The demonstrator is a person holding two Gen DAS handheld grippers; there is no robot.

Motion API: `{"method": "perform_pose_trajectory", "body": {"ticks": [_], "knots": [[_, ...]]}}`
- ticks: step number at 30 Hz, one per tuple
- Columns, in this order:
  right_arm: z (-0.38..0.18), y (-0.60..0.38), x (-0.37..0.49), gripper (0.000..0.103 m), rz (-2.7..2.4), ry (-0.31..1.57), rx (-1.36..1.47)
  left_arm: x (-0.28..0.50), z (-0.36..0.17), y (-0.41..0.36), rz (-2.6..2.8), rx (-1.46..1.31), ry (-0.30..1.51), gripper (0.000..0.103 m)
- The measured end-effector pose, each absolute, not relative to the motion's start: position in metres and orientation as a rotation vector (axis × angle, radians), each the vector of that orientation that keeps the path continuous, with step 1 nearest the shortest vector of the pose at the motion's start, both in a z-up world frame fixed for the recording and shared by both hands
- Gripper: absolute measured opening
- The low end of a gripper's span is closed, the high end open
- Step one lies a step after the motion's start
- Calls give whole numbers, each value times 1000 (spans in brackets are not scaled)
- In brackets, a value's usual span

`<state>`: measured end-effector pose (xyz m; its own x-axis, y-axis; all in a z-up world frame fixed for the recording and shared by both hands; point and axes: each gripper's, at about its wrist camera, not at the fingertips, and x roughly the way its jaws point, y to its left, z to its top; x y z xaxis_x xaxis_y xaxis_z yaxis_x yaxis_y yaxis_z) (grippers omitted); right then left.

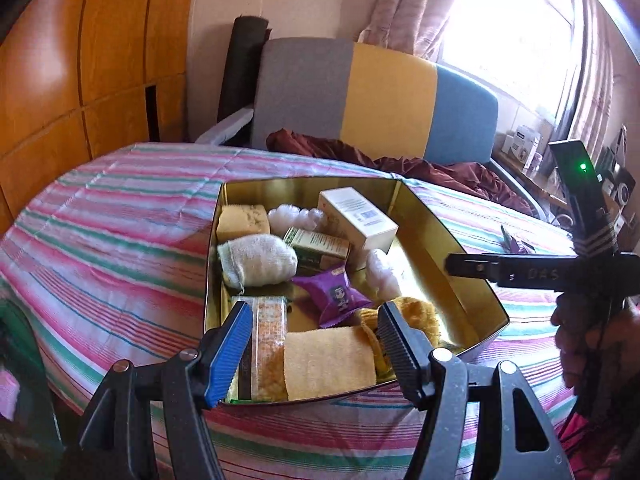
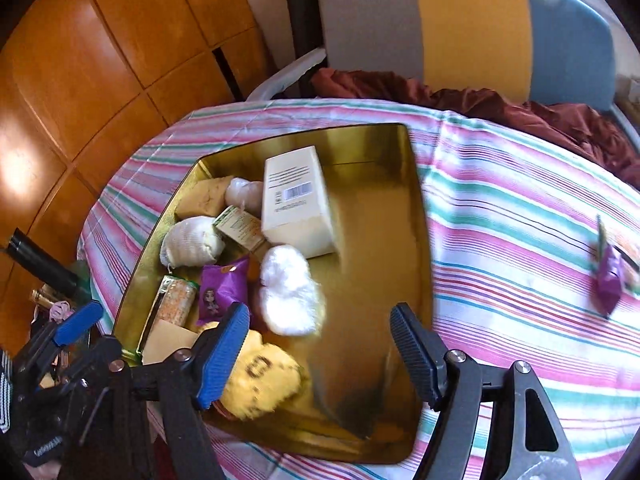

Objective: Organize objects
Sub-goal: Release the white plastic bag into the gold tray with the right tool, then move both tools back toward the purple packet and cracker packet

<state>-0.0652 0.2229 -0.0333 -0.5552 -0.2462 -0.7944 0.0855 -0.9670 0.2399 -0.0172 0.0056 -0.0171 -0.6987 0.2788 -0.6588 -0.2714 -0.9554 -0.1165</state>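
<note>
An open gold tin (image 1: 452, 236) lies on a striped bedspread (image 1: 120, 208). It holds a white carton (image 1: 360, 216), a rolled white sock (image 1: 256, 264), a purple snack packet (image 1: 332, 296), white cotton puffs (image 2: 288, 292), a folded yellow cloth (image 1: 328, 360) and other small items. My left gripper (image 1: 316, 344) hangs open above the tin's near end, over the yellow cloth, gripping nothing. My right gripper (image 2: 320, 340) is open over the tin's bare gold floor (image 2: 372, 240), with a fluffy yellow item (image 2: 260, 376) beside its left finger. Another purple packet (image 2: 610, 280) lies on the bedspread to the right.
A chair (image 1: 392, 92) with a grey, yellow and blue back stands behind the bed, with maroon fabric (image 1: 440, 168) bunched on it. A wooden wardrobe (image 1: 80, 60) fills the left. A bright window (image 1: 508, 20) and a cluttered shelf (image 1: 524, 148) are at the right.
</note>
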Motion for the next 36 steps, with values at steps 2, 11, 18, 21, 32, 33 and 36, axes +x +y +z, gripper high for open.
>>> {"method": "perform_pose_trajectory", "body": {"ticks": [2,11,18,21,32,33,36], "knots": [[-29,237,-59,75,-2628,-272,1362,-15,-12,10,2648,-1008,9,66],[-11,328,-44,77,-2798,-342,1404,-6,9,47,2578,-932,108,66],[-3,426,-37,79,-2981,-455,1450,-5,13,85,2487,-939,158,66],[-8,472,-28,79,-3089,-536,1475,-3,15,107,2454,-925,207,66],[-30,573,30,80,-3193,-1302,1367,-13,10,224,2190,-947,254,66],[-31,577,32,80,-3169,-1345,1356,-16,7,234,2169,-962,253,66],[-35,578,34,80,-3113,-1416,1360,-31,-7,272,2113,-1037,259,66]]}}
